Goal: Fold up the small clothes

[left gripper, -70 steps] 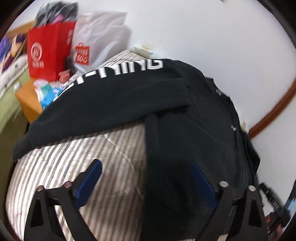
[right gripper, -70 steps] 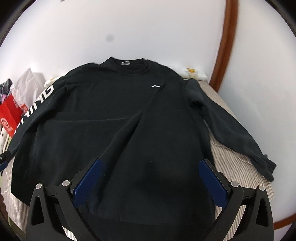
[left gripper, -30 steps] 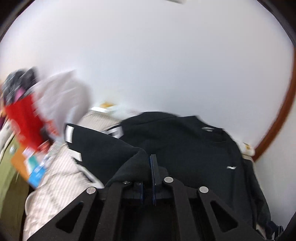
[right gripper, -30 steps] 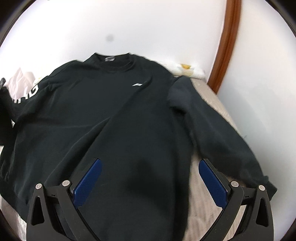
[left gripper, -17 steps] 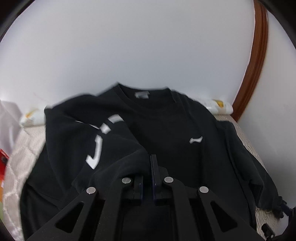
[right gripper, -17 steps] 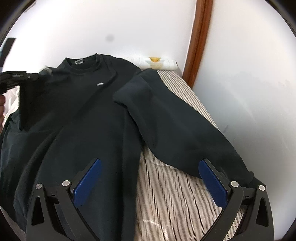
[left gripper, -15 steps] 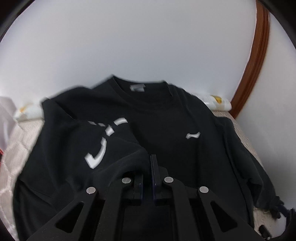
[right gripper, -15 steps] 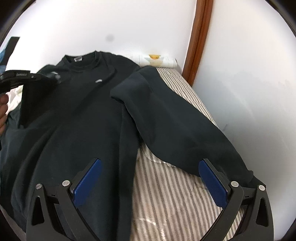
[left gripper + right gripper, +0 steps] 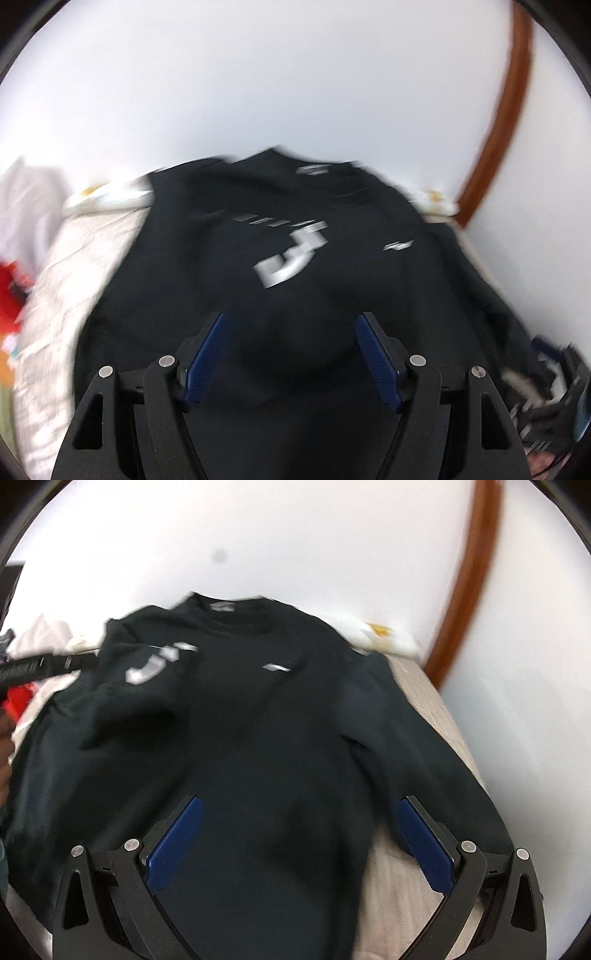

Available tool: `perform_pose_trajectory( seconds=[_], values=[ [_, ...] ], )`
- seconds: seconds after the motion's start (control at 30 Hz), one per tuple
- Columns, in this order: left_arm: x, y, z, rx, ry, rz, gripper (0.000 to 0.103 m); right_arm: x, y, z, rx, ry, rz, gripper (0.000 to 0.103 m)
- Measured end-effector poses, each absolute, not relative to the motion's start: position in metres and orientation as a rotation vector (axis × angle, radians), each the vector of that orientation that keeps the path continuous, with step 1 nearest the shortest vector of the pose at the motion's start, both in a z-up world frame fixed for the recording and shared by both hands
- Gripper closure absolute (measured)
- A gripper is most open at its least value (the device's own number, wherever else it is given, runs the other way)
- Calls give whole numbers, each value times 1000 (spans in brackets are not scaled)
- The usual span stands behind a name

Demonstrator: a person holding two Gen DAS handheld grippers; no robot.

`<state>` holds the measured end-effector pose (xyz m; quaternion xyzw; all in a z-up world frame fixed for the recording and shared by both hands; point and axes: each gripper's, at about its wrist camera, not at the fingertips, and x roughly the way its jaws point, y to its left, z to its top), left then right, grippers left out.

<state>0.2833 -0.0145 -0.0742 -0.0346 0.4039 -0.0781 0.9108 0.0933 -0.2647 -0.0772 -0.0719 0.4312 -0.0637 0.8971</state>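
A black long-sleeved sweatshirt (image 9: 266, 738) lies face up on a striped bed, collar toward the wall. Its left sleeve with white lettering (image 9: 291, 258) is folded across the chest; it also shows in the right wrist view (image 9: 155, 664). The other sleeve (image 9: 424, 746) lies out to the right on the bed. My left gripper (image 9: 291, 325) is open and empty just above the folded sleeve. My right gripper (image 9: 299, 812) is open and empty over the lower body of the sweatshirt. The left gripper's body (image 9: 40, 668) shows at the left edge of the right wrist view.
The striped bed cover (image 9: 410, 897) shows bare at the lower right and along the left (image 9: 74, 266). A white wall and a brown wooden trim (image 9: 465, 576) stand behind. A red bag (image 9: 9, 291) and white bag (image 9: 29, 192) sit at the left.
My left gripper carried the lettered sleeve across the chest, then opened and let it go. My right gripper swung back left from the right sleeve toward the body.
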Motion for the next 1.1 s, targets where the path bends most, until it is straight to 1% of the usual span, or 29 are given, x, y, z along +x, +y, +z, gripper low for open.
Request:
perform_pose_trajectory(
  seconds=[0.17, 0.23, 0.33, 0.43, 0.67, 0.83, 0.87, 0.9, 0.93, 0.97, 1.0, 1.1],
  values=[
    [240, 77, -104, -26, 918, 58, 33, 121, -196, -80, -170, 902, -23, 21],
    [220, 108, -120, -50, 959, 88, 33, 133, -168, -89, -181, 920, 14, 25],
    [200, 140, -140, -96, 989, 90, 33, 151, -131, -106, -199, 948, 73, 25],
    [189, 151, -150, -138, 999, 60, 33, 170, -98, -122, -194, 976, 131, 25],
    [195, 147, -167, -150, 983, 33, 32, 208, -52, -151, -170, 1027, 192, 24],
    [197, 140, -167, -124, 974, 48, 31, 231, -30, -162, -189, 997, 146, 25],
    [197, 139, -167, -119, 974, 52, 31, 237, -28, -165, -193, 1003, 137, 38],
    [197, 138, -167, -115, 973, 53, 31, 241, -27, -167, -196, 1006, 128, 46],
    [197, 137, -167, -112, 972, 53, 31, 244, -27, -166, -204, 1000, 132, 59],
    [197, 137, -167, -109, 970, 51, 31, 244, -28, -162, -209, 988, 142, 81],
    [196, 138, -167, -108, 968, 50, 31, 242, -33, -153, -181, 969, 183, 90],
    [196, 138, -167, -102, 965, 54, 30, 237, -59, -124, -91, 923, 207, 90]
  ],
)
